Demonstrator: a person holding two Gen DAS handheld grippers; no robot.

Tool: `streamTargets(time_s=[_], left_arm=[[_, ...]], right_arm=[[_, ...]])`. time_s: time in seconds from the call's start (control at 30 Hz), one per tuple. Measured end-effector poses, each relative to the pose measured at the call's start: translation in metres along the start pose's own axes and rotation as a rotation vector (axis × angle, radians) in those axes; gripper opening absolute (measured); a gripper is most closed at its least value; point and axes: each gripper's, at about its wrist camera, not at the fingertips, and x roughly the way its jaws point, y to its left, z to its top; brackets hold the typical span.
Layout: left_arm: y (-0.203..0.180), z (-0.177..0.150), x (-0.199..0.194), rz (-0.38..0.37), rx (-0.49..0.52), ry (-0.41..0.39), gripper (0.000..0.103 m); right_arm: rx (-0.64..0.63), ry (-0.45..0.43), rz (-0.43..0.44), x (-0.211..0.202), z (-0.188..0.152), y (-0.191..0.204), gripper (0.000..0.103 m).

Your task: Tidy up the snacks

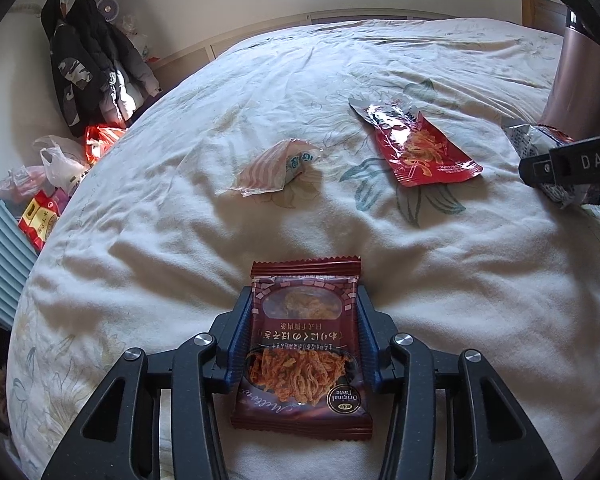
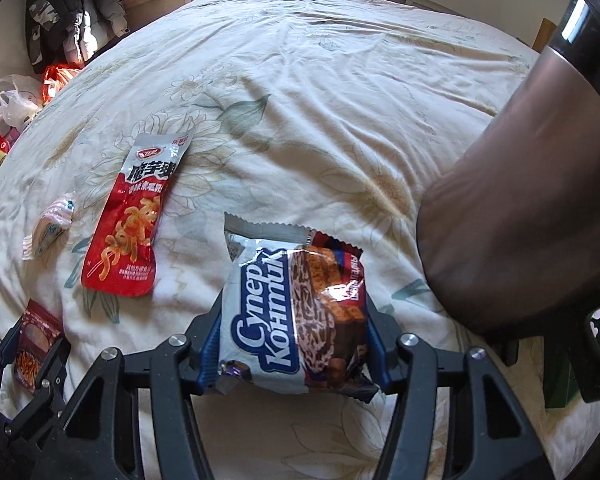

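The left hand-held gripper [image 1: 304, 320] is closed narrowly on a dark red shredded-meat snack packet [image 1: 302, 344], its blue pads [image 1: 242, 332] pressing both edges, low over the bed [image 1: 140, 240]. The right hand-held gripper [image 2: 294, 320] clamps a grey Супер Контик wafer packet [image 2: 284, 312] above the bed. A red konjac snack pouch [image 2: 134, 224] and a small pink-striped wrapper [image 2: 48, 226] lie loose on the cover.

Both cams sat right on the grippers, looking forward and steeply down along the jaws at the bed [image 1: 180, 248], pretty close up. Left view faced the far wall; right one was further right. Both caught the red noodle packet [image 1: 424, 148] [image 2: 128, 236].
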Motion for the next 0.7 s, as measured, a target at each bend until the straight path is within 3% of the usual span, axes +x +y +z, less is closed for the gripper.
streamTargets(time_s=[0.53, 0.7], left_arm=[[0.006, -0.004, -0.018, 0.013, -0.013, -0.034, 0.040], [0.017, -0.004, -0.032, -0.034, -0.076, -0.032, 0.040]], right_arm=[[-0.011, 0.010, 0.038, -0.048, -0.058, -0.007, 0.103], [-0.013, 0.011, 0.041, -0.063, -0.072, -0.013, 0.103]])
